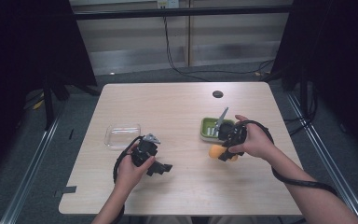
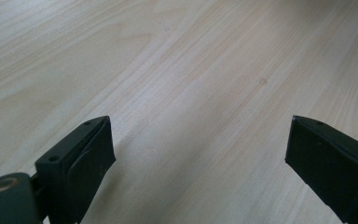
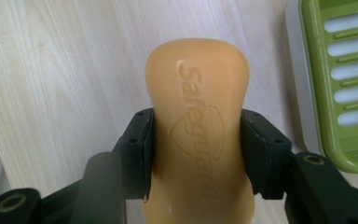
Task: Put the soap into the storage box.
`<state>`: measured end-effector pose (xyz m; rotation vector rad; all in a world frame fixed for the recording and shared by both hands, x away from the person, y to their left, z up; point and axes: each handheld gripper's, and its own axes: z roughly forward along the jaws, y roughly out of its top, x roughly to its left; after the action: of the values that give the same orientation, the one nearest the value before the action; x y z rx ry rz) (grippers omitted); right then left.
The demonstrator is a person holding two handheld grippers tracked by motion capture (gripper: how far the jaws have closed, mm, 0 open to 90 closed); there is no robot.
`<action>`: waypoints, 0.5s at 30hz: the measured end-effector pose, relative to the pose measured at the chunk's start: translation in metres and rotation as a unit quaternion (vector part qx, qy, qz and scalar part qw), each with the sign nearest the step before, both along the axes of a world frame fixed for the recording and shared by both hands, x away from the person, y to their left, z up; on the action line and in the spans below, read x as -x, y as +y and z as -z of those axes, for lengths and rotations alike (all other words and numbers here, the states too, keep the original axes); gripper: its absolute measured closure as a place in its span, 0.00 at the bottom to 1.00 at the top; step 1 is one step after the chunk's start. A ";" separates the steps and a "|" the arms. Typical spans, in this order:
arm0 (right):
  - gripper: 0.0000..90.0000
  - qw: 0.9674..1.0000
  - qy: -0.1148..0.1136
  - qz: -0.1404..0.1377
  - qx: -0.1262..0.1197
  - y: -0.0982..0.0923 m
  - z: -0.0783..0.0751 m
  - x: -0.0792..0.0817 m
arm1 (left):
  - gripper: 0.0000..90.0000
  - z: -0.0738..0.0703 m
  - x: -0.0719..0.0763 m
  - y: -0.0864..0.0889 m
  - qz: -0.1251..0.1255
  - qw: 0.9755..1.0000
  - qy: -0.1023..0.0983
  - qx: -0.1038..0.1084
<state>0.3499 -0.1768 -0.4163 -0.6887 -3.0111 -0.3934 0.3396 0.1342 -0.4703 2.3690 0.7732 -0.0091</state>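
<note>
While my right claw (image 3: 196,154) pinches the soap bar (image 3: 198,121), my left claw (image 2: 196,158) idles wide over bare counter (image 1: 186,186).
Largest first: counter, green soap dish (image 1: 208,127) at right, then the orange bar, just nearer than the dish. I judge it stiff, waxy, slippery; mid-length across its narrow waist holds best.

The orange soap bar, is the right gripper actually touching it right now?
Touching. In the right gripper view, the right gripper has both black pads pressed against the sides of the soap bar, with no gap on either side.
</note>
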 end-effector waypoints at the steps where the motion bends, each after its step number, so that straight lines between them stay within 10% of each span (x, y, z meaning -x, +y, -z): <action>1: 0.55 1.000 -0.001 0.007 0.000 0.000 -0.001 0.000 | 0.09 0.000 0.001 -0.001 -0.012 1.000 0.002 0.011; 15: 0.55 1.000 -0.005 0.008 -0.005 -0.003 -0.004 -0.010 | 0.09 0.001 0.002 -0.001 -0.017 1.000 0.002 0.014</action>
<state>0.3598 -0.1794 -0.4121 -0.7124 -3.0123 -0.4137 0.3377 0.1329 -0.4708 2.3299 0.8112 -0.0094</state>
